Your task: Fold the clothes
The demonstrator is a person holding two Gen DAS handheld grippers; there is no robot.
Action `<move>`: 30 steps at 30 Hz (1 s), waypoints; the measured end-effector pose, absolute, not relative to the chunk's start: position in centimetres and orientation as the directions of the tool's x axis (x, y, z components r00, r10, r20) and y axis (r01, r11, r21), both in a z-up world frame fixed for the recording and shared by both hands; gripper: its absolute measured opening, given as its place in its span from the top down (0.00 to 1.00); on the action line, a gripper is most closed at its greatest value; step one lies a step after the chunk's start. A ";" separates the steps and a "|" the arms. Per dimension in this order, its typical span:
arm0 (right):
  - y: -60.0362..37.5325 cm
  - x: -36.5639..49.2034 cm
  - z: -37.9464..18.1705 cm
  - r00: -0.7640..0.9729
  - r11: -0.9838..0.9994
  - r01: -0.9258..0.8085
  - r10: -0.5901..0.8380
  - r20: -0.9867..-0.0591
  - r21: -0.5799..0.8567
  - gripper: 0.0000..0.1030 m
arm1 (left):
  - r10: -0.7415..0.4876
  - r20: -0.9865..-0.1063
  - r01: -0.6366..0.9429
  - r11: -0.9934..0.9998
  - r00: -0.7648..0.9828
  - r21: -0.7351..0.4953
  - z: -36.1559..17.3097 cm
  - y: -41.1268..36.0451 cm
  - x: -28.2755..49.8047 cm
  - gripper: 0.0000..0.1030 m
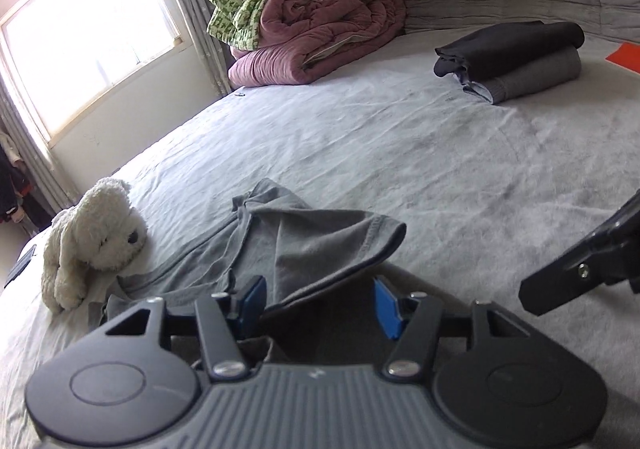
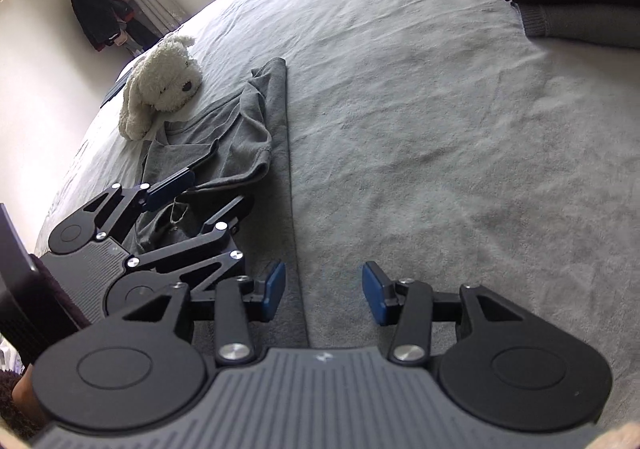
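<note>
the grey t-shirt (image 2: 224, 137) lies on the bed (image 2: 440, 129), at the side near the white toy dog (image 2: 162, 85), which rests just beside its collar end. its long axis runs away from both cameras, from the near hem toward the far tip close to the dog, and its right border makes a straight folded edge (image 2: 289, 177) along this axis. the left tongs (image 1: 318, 303) are right over the near part of the shirt: one raised flap of the cloth (image 1: 332, 245) passes between the two blue pads (image 1: 385, 307), which stand about half open. the cloth leans close to the left pad, but i cannot see that both pads press on it, so i judge it is not gripped now. the right tongs (image 2: 324, 291) are also half open and hold nothing; they hover above the bed just at the right of the folded edge, with the left pad (image 2: 276, 285) almost over this edge and the right pad over the bare sheet. so the shirt lies to the left and forward of the right tongs, and the left hand is the nearer one. far at the right, well apart, a stack of folded clothes (image 1: 516, 57) is ready. i think the coming move must follow the long axis of the shirt, with each tongs taking one point of the near end.
</note>
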State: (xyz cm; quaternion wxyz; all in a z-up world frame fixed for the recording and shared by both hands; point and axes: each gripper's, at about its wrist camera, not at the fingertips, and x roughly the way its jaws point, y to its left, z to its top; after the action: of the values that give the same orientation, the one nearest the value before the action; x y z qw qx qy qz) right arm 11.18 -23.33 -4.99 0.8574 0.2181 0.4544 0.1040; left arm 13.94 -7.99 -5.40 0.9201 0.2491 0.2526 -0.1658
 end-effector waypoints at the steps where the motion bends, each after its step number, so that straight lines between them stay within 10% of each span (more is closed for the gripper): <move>1: -23.4 11.2 -5.0 0.566 0.882 0.020 0.378 -0.733 0.470 0.54 | -0.175 -0.550 0.418 0.836 0.817 0.356 -5.4 -7.9 14.4 0.70; 6: -23.5 11.0 -4.8 0.566 0.877 0.021 0.385 -0.728 0.480 0.54 | -0.209 -0.574 0.302 0.951 0.791 0.070 -3.9 -4.8 16.5 0.95; 23: -13.2 7.2 -6.2 0.370 0.819 -0.504 0.492 -0.788 0.275 0.54 | -0.200 -0.674 -0.053 0.940 0.711 -0.336 -5.1 5.9 21.1 0.96; 26: -12.5 6.7 -6.2 0.383 0.812 -0.544 0.465 -0.798 0.212 0.54 | -0.231 -0.666 -0.058 0.922 0.709 -0.382 -5.5 6.7 21.2 0.94; 30: -12.7 6.7 -6.3 0.386 0.812 -0.548 0.461 -0.799 0.203 0.56 | -0.233 -0.649 -0.105 0.893 0.724 -0.437 -5.4 7.5 21.8 0.64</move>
State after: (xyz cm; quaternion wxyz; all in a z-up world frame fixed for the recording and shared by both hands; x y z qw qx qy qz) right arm 6.73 -12.65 -6.30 0.8312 -0.0470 0.4637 0.3033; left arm 21.75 7.51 -5.40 0.9000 -0.2281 0.3697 -0.0355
